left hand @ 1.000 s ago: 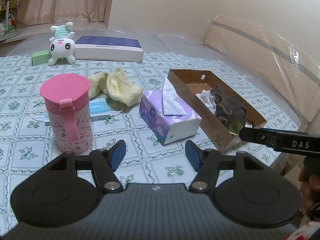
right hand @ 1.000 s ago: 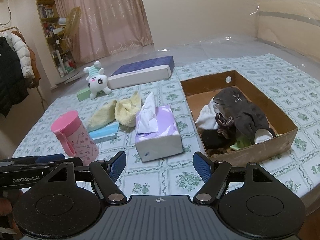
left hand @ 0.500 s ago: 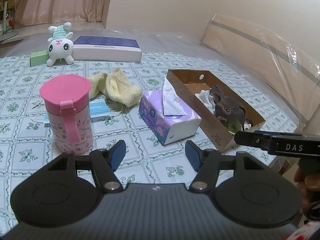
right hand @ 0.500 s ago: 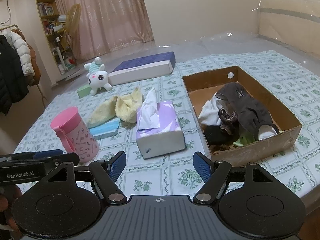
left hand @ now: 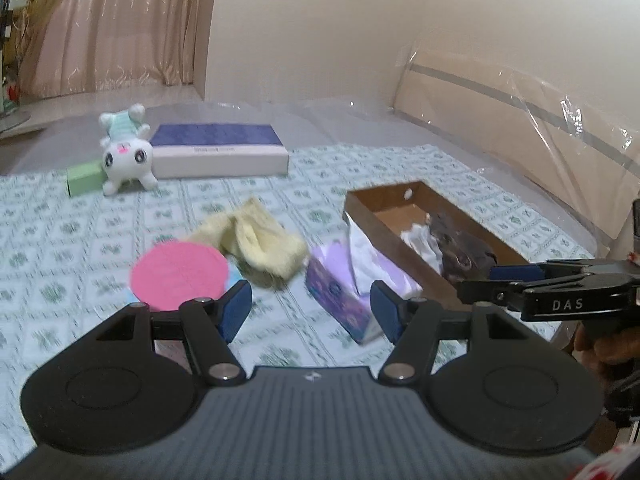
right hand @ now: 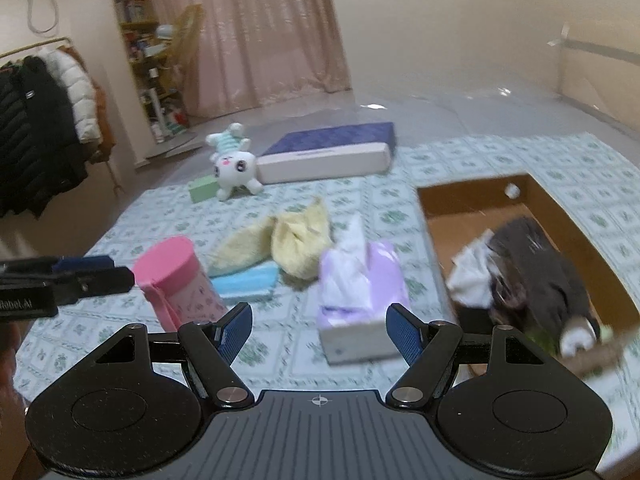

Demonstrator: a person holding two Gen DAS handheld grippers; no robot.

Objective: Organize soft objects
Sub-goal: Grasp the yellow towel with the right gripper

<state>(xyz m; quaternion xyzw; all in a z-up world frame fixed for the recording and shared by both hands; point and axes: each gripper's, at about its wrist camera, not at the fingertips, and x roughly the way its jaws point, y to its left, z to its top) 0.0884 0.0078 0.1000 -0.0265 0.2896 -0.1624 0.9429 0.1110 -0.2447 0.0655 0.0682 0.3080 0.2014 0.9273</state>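
pink cup (right hand: pixel 176 276), yellow towel (left hand: pixel 264 240), purple tissue box (right hand: pixel 360 300)

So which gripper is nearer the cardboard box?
Right. The right gripper hovers beside the cardboard box; the left gripper sits farther off, by the pink cup.

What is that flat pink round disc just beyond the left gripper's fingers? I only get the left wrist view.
Observer: It is the lid of a tall pink plastic cup. The right wrist view shows its patterned body and a pink strap down the side.
Visitor: Is anything next to it that I miss?
Observer: A light blue face mask lies flat beside the cup, in front of the pale yellow fluffy cloth.
Visitor: And the near end of the brown cardboard box?
Observer: A dark garment's white-tipped end lies there, though it is blurred.
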